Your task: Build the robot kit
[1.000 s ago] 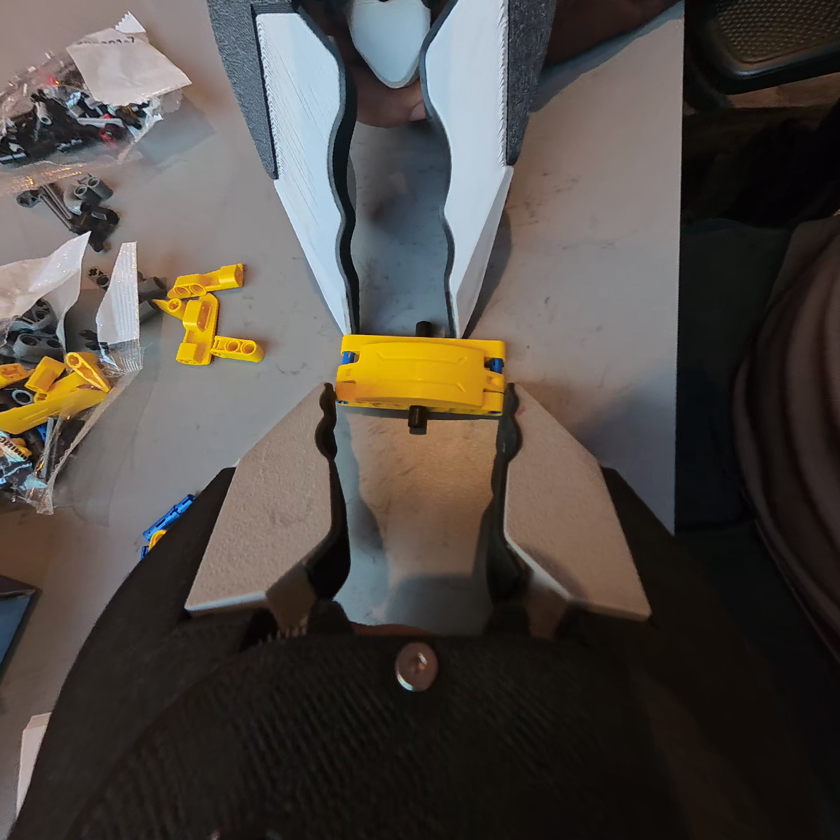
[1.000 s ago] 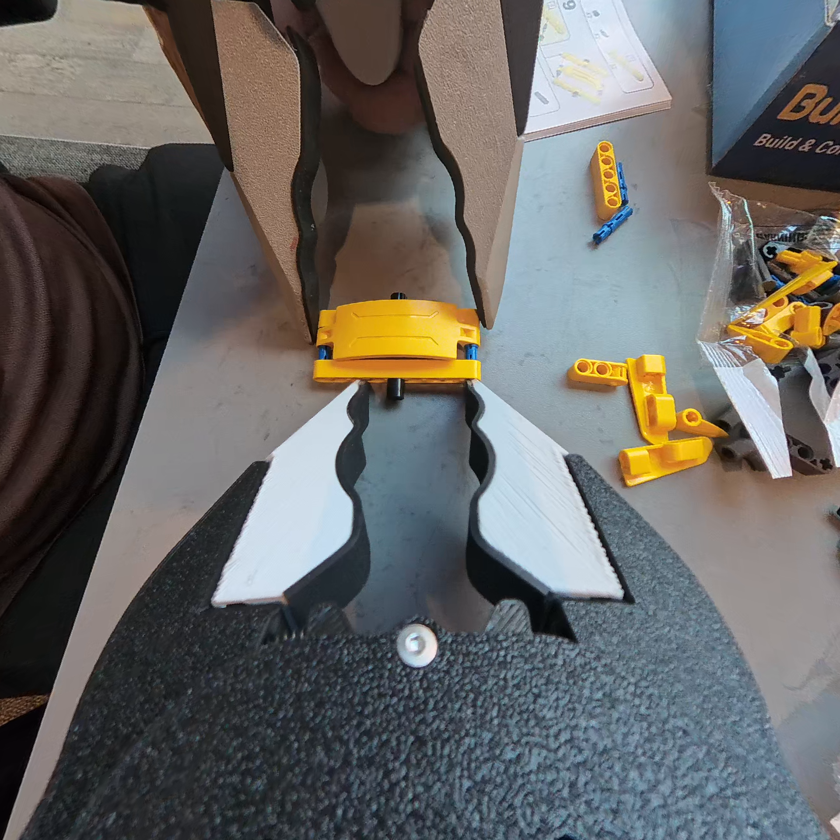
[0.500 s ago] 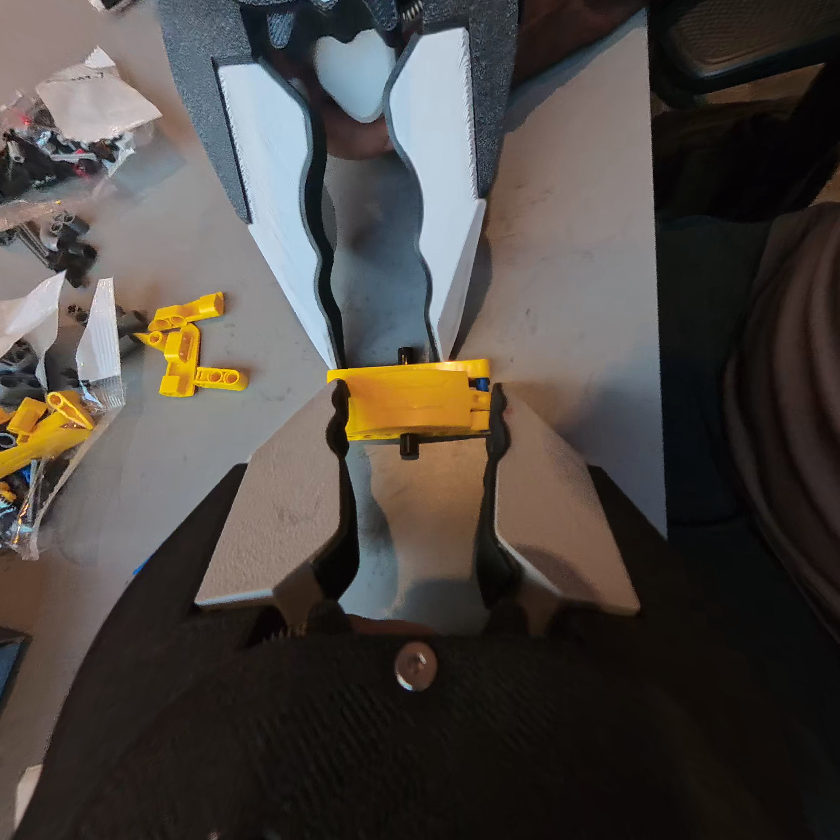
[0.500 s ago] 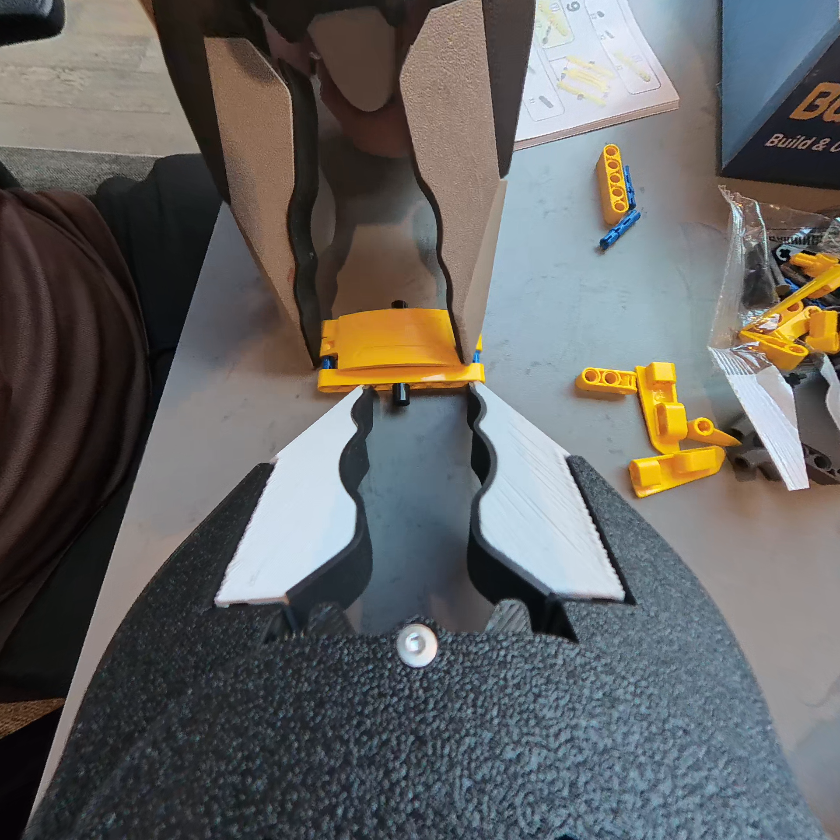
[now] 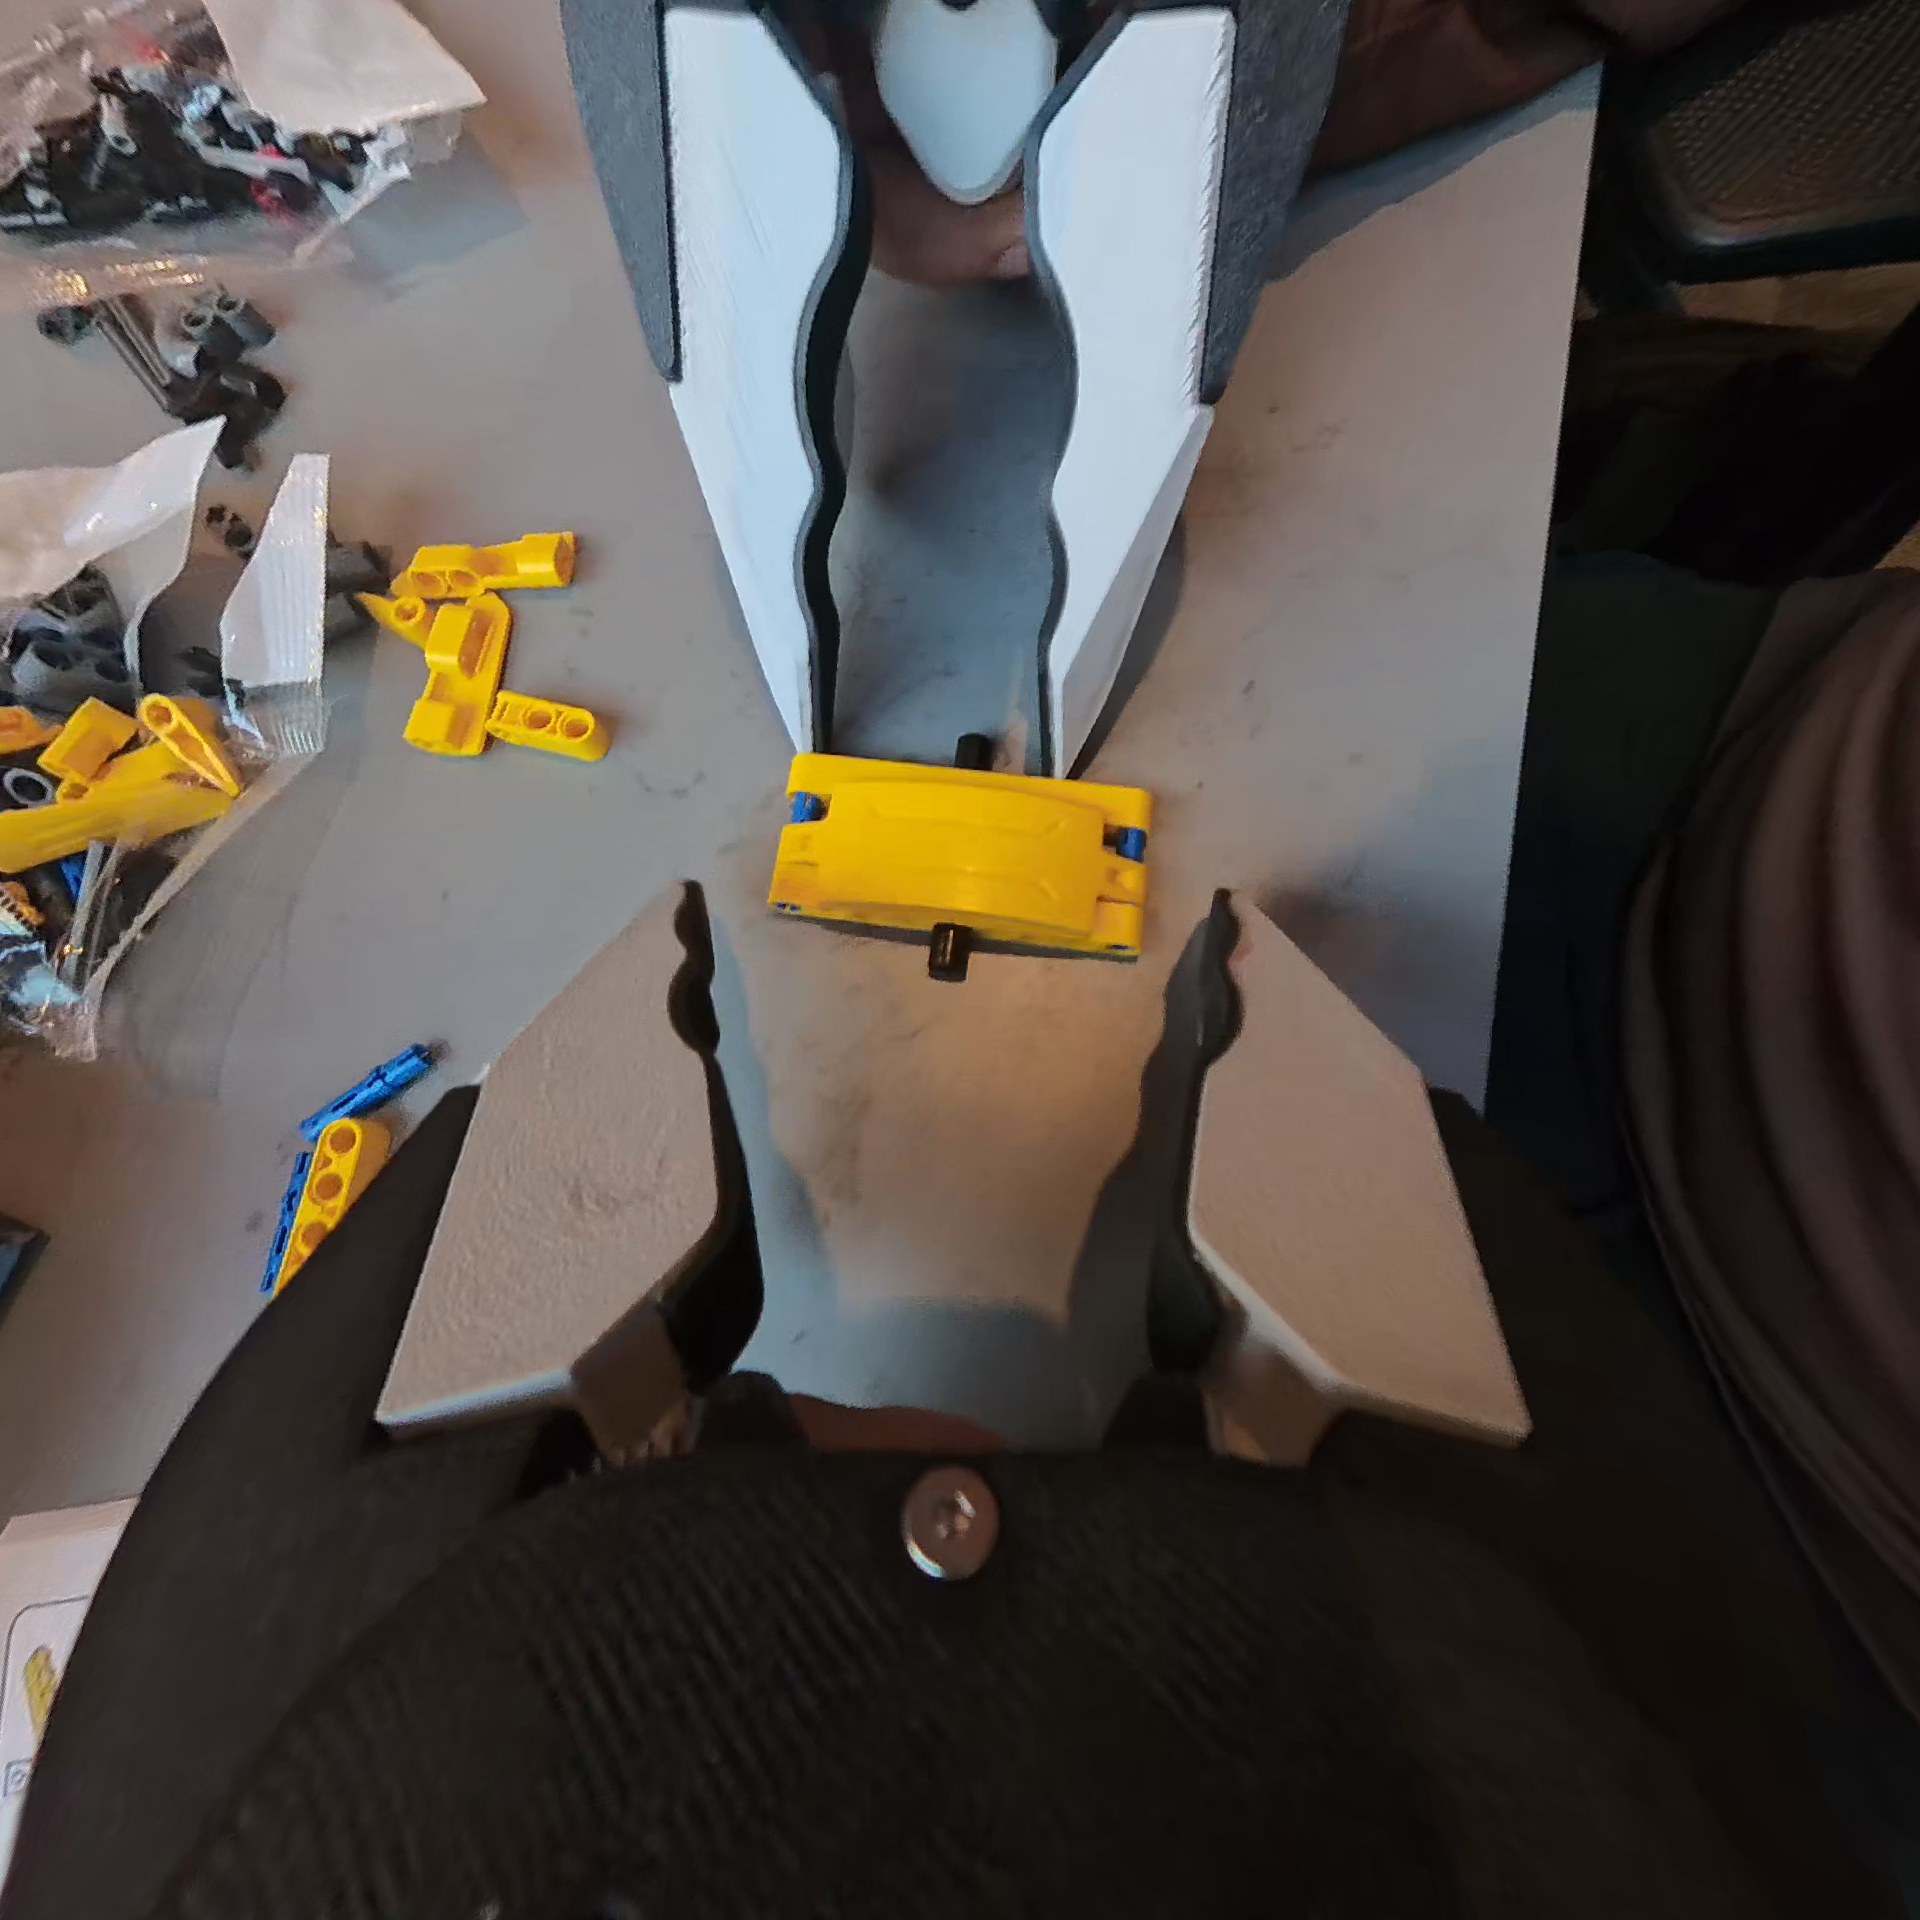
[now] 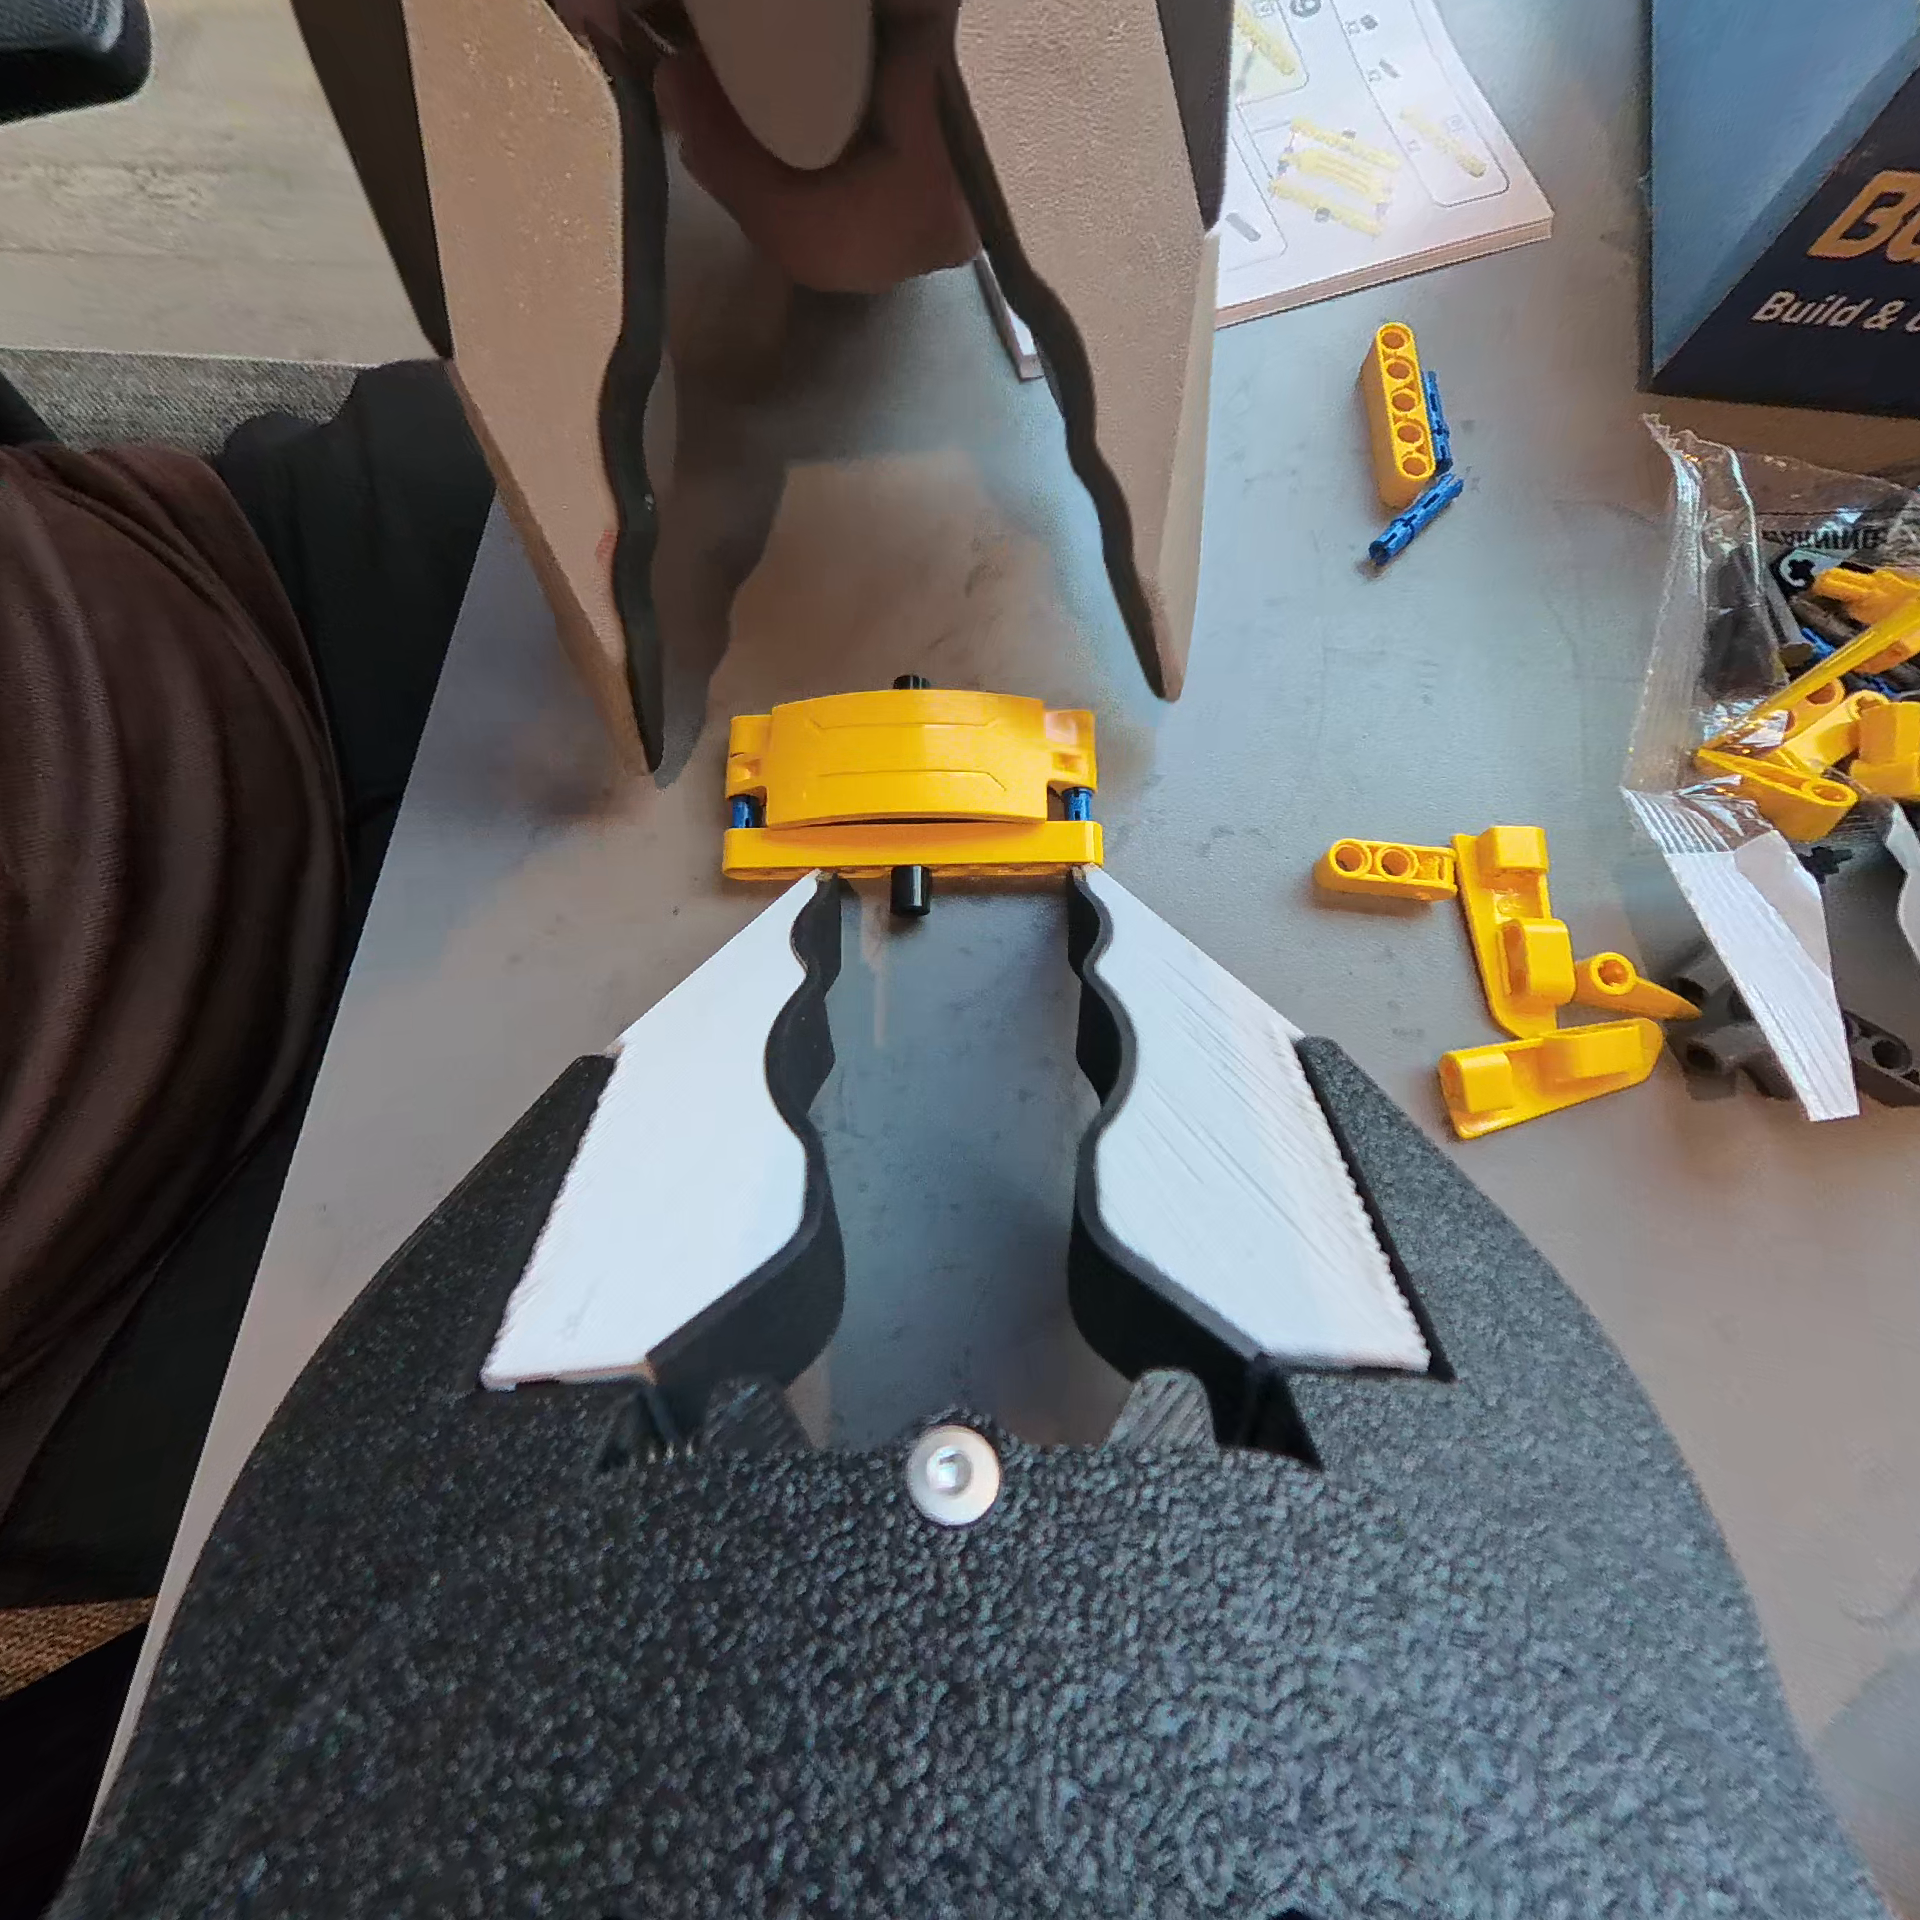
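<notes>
A yellow brick assembly (image 5: 961,868) with blue pins at its ends and a black axle through it lies flat on the grey table (image 5: 1351,623). My left gripper (image 5: 954,896) is open wide; its grey fingertips stand just outside the assembly's two ends without touching. My right gripper (image 6: 945,878) is open, and its white fingertips (image 6: 816,883) rest against the near yellow beam of the assembly (image 6: 909,790), with the black axle between them. Each gripper shows opposite the other: the right in the left wrist view (image 5: 932,753), the left in the right wrist view (image 6: 909,727).
Loose yellow pieces (image 6: 1517,956) and torn plastic bags of parts (image 6: 1818,665) lie beside the assembly. A yellow beam with blue pins (image 6: 1403,426), an instruction booklet (image 6: 1371,156) and a blue box (image 6: 1787,187) lie farther off. The table edge (image 5: 1527,727) is close, with a person's dark clothing (image 6: 135,831) beyond. The grippers are tip to tip, or close to it.
Half a second ago my left gripper was squeezed on the assembly's ends; now it has opened wide and let go. The assembly lies flat again. The right gripper has stayed against it.
</notes>
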`<state>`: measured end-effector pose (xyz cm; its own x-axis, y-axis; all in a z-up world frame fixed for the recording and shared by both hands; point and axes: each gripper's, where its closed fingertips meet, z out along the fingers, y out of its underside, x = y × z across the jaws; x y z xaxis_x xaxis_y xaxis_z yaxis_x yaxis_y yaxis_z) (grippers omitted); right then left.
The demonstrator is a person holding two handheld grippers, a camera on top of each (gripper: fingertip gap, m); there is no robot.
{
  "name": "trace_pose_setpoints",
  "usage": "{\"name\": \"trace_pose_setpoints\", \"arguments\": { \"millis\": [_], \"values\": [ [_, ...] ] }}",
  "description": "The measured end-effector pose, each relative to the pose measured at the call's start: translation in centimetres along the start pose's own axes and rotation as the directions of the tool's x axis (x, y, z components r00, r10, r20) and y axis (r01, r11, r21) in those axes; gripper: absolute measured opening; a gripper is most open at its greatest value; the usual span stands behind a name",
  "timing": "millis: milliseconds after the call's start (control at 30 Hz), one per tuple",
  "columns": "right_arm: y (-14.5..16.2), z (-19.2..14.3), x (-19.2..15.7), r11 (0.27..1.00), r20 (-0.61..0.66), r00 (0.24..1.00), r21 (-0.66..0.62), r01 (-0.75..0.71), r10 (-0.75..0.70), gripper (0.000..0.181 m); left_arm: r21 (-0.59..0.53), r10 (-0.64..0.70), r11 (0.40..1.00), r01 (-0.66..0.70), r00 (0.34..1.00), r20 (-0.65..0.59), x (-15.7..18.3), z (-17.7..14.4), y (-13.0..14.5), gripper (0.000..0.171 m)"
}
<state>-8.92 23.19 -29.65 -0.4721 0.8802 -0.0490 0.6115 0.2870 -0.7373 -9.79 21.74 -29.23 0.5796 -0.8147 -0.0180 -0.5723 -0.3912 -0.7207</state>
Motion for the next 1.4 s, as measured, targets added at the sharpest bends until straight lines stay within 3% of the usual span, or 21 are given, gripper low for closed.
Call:
{"name": "trace_pose_setpoints", "arguments": {
  "millis": [200, 1067, 1167, 1400],
  "values": [
    [0.0, -0.02, -0.1, 1.0, 0.008, 1.0, 0.001, 0.001, -0.001, 0.045, -0.055, -0.002, 0.998, 0.0, 1.0, -0.031, 0.05, 0.5, 0.33, 0.072],
    [0.08, -0.1, -0.2, 1.0, -0.002, 1.0, 0.0, 0.004, -0.004, 0.044, -0.007, -0.023, 1.0, 0.023, 1.0, -0.016, -0.09, 0.49, 0.33, 0.072],
    [0.29, -0.28, -0.33, 1.0, 0.009, 1.0, -0.002, 0.007, -0.007, 0.061, -0.006, -0.024, 1.0, 0.023, 1.0, -0.017, -0.07, 0.49, 0.33, 0.072],
    [0.31, -0.18, -0.39, 1.0, -0.003, 1.0, -0.007, 0.019, -0.019, 0.064, -0.006, -0.022, 1.0, 0.022, 1.0, -0.018, -0.06, 0.5, 0.32, 0.072]
  ]
}}
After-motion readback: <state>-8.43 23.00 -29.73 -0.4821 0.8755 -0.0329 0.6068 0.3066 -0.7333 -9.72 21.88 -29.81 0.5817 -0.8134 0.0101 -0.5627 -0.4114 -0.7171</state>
